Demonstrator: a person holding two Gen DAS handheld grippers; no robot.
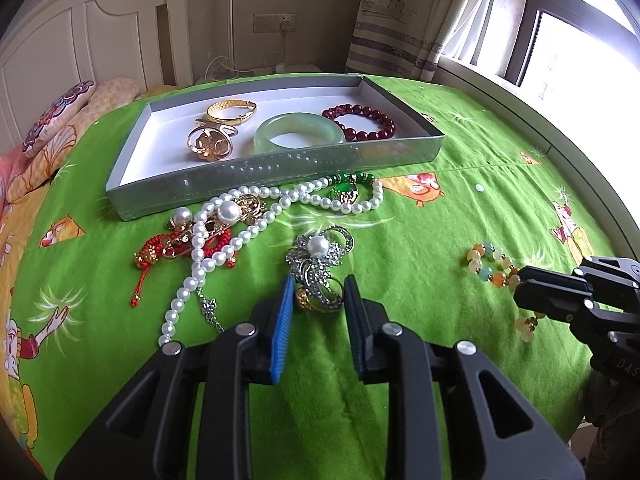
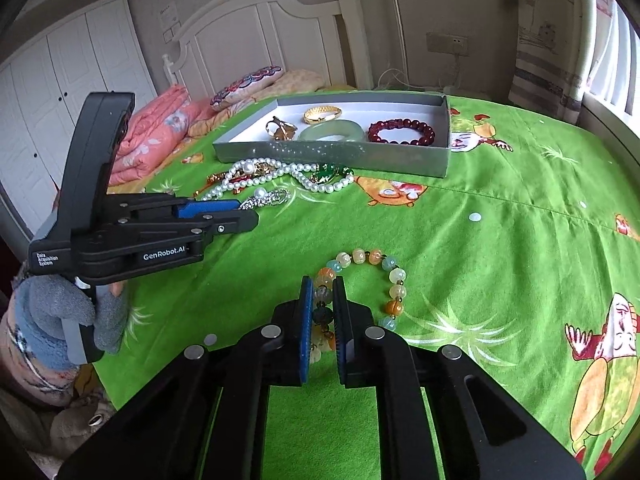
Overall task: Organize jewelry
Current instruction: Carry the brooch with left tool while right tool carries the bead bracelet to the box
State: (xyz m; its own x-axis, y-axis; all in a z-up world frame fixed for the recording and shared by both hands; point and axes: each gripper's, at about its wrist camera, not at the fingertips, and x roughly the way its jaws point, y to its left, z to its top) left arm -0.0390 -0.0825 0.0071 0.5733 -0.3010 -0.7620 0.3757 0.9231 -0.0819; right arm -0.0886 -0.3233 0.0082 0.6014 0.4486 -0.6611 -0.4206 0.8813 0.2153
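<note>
Green cartoon-print bedspread (image 1: 460, 216) covers the bed; a white headboard (image 2: 248, 28) and a curtained window (image 1: 568, 36) stand behind it.

Nearest the right wrist camera, the right gripper (image 2: 323, 292) is clamped on a pastel bead bracelet (image 2: 394, 284); several beads sit pinched between its blue pads, and the rest of the strand loops out on the bedspread ahead and to the right of the fingertips.

Nearest the left wrist camera, the left gripper (image 1: 318, 292) has its jaws closed against a gold ring cluster (image 1: 316, 300) lying under a rhinestone brooch with a pearl (image 1: 320, 252), which extends just beyond the fingertips. Whether the brooch itself is gripped cannot be told.

Beyond the brooch, towards the tray, lie a pearl necklace (image 1: 248, 232), a red knotted cord charm (image 1: 160, 248) and a green stone pendant (image 1: 346, 190), tangled together and touching.

Farthest, a silver-walled tray (image 1: 280, 168) holds a gold flower ornament (image 1: 210, 142), a gold bangle (image 1: 232, 112), a pale jade bangle (image 1: 298, 134) and a dark red bead bracelet (image 1: 360, 120).
</note>
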